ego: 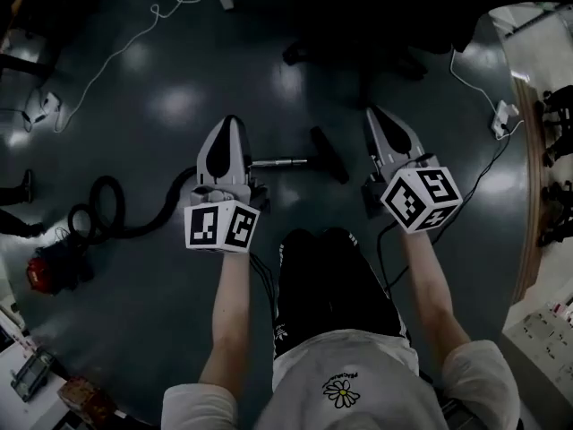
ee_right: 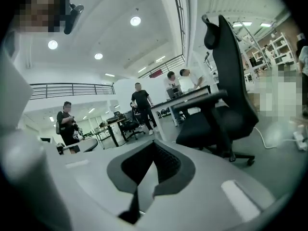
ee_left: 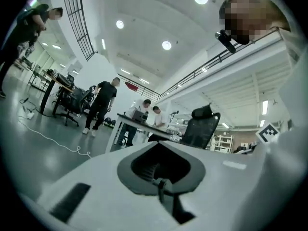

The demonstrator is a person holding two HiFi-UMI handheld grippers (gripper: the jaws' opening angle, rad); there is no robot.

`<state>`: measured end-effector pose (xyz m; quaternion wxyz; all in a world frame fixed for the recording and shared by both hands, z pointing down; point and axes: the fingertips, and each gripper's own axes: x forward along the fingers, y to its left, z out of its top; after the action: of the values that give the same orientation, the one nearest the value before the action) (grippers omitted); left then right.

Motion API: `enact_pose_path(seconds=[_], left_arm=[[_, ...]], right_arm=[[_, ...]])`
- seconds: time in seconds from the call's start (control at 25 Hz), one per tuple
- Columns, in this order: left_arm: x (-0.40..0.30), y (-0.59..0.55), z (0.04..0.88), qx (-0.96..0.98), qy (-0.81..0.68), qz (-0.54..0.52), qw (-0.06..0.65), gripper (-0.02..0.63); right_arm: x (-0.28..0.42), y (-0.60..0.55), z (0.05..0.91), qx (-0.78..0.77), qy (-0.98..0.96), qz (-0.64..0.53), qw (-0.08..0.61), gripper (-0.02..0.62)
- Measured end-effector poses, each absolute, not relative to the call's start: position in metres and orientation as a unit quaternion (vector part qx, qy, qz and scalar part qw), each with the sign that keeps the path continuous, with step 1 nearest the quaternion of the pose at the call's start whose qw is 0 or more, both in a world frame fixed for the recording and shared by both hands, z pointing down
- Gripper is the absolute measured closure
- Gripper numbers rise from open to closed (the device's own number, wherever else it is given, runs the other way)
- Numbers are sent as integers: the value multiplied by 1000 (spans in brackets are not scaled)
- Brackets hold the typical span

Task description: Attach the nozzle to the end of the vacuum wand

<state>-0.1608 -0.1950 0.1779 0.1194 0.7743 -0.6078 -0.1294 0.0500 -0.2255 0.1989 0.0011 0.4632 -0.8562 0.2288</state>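
1. Shirt (ego: 345,374) (white, with a daisy print) fills the bottom of the head view, and both bare forearms reach forward from it, each hand carrying a claw held high over the dark floor (ego: 161,106).
2. Left claw (ego: 230,124): its jaws are pressed fully together with nothing between them. In its own view the left claw (ee_left: 158,146) shows only its empty dark pocket. Its marker cube (ego: 221,227) sits at the wrist.
3. Right claw (ego: 377,115): likewise closed tight and empty. Its own view shows the two jaws of the right claw (ee_right: 154,146) meeting along one seam. Its cube (ego: 421,198) is tilted on a corner.
4. Neither claw touches anything.
5. Wand (ego: 279,162), a pale metal tube, lies flat on the floor, seen between the two claws and well below them.
6. Nozzle (ego: 329,155), black, lies slantwise just beside the wand's right end (whether the two touch I cannot tell).
7. Hose (ego: 134,220) curls left from behind the left claw to a red vacuum (ego: 49,271).
8. Both gripper views look out level across the room: a black chair (ee_right: 226,95) stands close to the right claw, and people (ee_left: 144,112) gather at a tabletop (ee_left: 139,126).
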Motion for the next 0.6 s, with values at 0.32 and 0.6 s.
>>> enact_pose_path(seconds=[0.32, 0.6], left_arm=[[-121, -105, -122, 773, -610, -152, 92, 604], [-100, -72, -175, 789, -594, -154, 30, 604]], right_arm=[[81, -146, -107, 469, -860, 201, -29, 594], [62, -110, -151, 439, -880, 176, -52, 594]])
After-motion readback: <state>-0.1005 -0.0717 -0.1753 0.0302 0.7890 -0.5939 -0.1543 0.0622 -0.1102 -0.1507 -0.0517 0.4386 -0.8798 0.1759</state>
